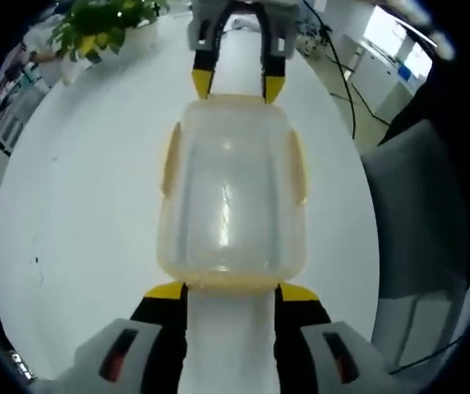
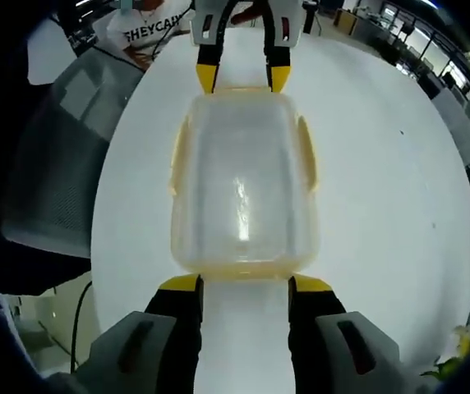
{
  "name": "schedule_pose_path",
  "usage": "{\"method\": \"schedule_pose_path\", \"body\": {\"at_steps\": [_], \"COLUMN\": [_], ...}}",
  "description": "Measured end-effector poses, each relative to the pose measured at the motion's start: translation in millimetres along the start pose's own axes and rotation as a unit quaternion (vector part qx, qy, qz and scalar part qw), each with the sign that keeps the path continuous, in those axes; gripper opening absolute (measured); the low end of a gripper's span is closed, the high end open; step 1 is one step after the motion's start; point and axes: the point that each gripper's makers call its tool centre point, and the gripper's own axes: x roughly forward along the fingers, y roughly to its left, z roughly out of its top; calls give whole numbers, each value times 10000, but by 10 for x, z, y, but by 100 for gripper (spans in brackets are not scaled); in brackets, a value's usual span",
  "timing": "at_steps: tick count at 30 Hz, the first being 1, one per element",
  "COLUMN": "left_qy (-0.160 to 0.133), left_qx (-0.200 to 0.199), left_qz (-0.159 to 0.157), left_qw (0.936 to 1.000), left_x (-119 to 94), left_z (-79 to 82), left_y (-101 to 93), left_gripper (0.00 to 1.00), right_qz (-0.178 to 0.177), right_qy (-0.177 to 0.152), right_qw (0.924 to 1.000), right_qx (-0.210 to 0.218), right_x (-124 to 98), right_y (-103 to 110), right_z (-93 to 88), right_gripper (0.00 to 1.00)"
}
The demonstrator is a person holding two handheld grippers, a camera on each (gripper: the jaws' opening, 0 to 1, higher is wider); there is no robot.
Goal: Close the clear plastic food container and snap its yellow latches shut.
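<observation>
Clear container (image 1: 231, 201) rests lid-on at centre of white table (image 1: 79, 213); left gripper (image 1: 232, 290) and right gripper (image 2: 245, 283) both spread wide, yellow tips at its opposite short ends, gripping nothing.

person (image 2: 149, 33) beyond the table cut off by the frame.

"SHEYCAH" on person's white shirt (image 2: 149, 33)

The clear plastic lidded container with yellow latches (image 1: 232, 201) is sitting between my two facing grippers, blocking them; bare round white table (image 1: 87, 205) is lying open on both flanks.
</observation>
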Motion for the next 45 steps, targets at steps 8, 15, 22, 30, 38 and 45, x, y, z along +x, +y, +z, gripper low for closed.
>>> {"method": "schedule_pose_path", "body": {"at_steps": [8, 15, 22, 30, 38, 45], "left_qy": [-290, -1347, -2410, -2737, -2520, -2521], "left_qx": [-538, -2321, -3947, -4773, -5010, -4816], "left_qz": [17, -77, 173, 198, 446, 668], "left_qw": [9981, 9633, 8864, 8348, 8268, 8367], "left_x": [-26, -221, -357, -249, -147, -155], "left_z": [-5, -98, -106, -9, -22, 36], "left_y": [-54, -55, 116, 58, 32, 13], "left_gripper": [39, 39, 38, 37, 26, 16], "right_qz": [-117, -47, -118, -155, -90, 102], "right_qy": [-283, -1471, -2181, -2408, -2193, -2167], "right_qw": [9968, 9592, 9056, 8886, 8913, 8942], "right_qx": [742, 2413, 3637, 3902, 3968, 3915], "right_x": [-34, -286, -366, -315, -156, -157], "right_y": [-1, 15, -28, -39, 32, 65], "right_z": [-138, -69, -34, 80, 72, 115], "right_gripper": [32, 32, 32, 32, 29, 21]}}
